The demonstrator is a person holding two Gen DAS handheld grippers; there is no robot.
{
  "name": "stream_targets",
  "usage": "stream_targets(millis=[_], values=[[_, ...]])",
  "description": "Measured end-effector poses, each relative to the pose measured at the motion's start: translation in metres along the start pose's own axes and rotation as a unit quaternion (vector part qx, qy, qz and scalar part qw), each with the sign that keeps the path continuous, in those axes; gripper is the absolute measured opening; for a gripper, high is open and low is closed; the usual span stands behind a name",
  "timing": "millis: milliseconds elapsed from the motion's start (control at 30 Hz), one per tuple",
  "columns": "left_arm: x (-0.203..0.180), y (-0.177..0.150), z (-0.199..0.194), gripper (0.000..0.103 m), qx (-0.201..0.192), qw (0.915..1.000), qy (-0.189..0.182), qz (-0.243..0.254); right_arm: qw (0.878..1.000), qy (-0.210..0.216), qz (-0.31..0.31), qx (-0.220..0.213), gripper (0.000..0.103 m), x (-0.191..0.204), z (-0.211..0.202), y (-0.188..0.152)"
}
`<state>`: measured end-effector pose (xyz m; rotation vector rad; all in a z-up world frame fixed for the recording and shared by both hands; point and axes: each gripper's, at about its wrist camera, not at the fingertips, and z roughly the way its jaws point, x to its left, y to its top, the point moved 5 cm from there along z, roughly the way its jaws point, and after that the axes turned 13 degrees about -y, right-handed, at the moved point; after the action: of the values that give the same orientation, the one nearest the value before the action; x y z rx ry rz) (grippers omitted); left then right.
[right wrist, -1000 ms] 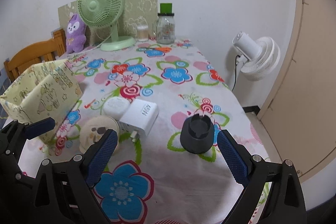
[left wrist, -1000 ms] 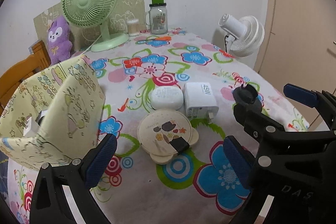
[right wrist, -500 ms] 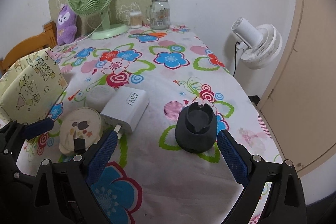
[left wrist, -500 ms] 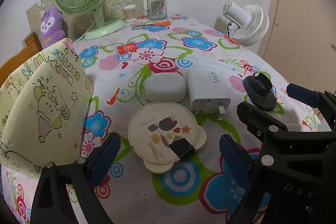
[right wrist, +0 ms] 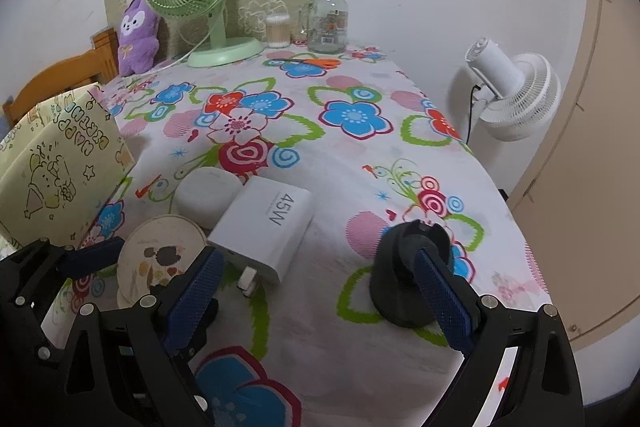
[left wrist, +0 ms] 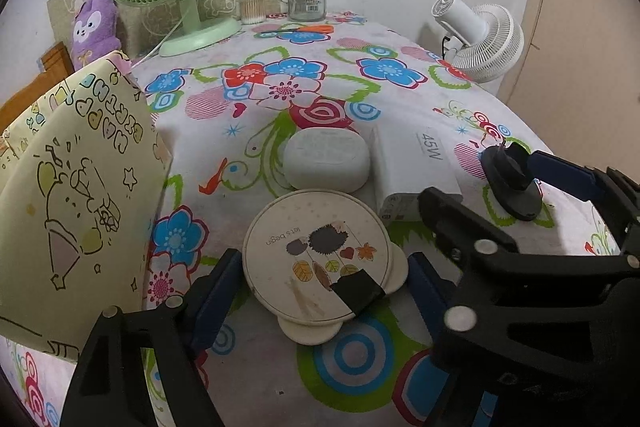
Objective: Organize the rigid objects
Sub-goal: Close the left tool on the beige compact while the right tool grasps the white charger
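1. The left gripper [left wrist: 320, 287] sits low in the left wrist view with its fingers spread wide, one blue pad on each side of the round box [left wrist: 316, 259]. The pads look just beside its rim; I cannot tell whether they touch it. Straddling it this way suggests a sideways squeeze on the rim is intended.
2. The round box lies flat at lower centre, a cream disc with printed leaves and hearts on a smooth lid, a strip of black tape [left wrist: 358, 293] across its near edge. Small rounded tabs stick out under the lid.
3. Just behind it lie a white oval case [left wrist: 326, 165], matte and pebble-shaped, and a white charger [left wrist: 412, 171], a glossy hard block marked 45W with its prongs toward the camera.
4. The right gripper [right wrist: 316, 291] is also wide apart and holds nothing. In the right wrist view its right pad overlaps the black stand [right wrist: 404, 283], a dull, rounded cone with a notched top, at lower right.
5. The paper bag [left wrist: 76, 187] stands open at the left edge, thin printed paper; probably the destination, which would explain why the items lie clustered beside it.
6. Everything rests on the flowered tablecloth [left wrist: 360, 75], soft and slightly wrinkled.
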<state>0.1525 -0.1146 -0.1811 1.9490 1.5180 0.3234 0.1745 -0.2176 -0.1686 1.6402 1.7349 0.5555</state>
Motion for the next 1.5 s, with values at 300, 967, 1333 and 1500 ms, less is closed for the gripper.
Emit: stream_targets(millis=[300, 967, 1333, 1500], values=[[0.0, 0.004, 0.004, 0.086, -0.005, 1.0, 0.001, 0.002, 1.0, 0.01, -0.017, 0.003, 0.097, 0.015, 0.008, 0.007], [0.014, 0.005, 0.001, 0.084, -0.009, 1.0, 0.0, 0.004, 0.999, 0.037, -0.031, 0.025, 0.096, 0.044, 0.034, 0.022], [0.01, 0.004, 0.0, 0.084, -0.007, 0.9999, 0.009, 0.007, 0.998, 0.043, -0.032, 0.029, 0.053, 0.042, 0.024, 0.016], [0.005, 0.003, -0.002, 0.084, -0.01, 0.9998, 0.01, 0.015, 0.998, 0.038, -0.028, 0.034, 0.052, 0.037, 0.018, 0.009]])
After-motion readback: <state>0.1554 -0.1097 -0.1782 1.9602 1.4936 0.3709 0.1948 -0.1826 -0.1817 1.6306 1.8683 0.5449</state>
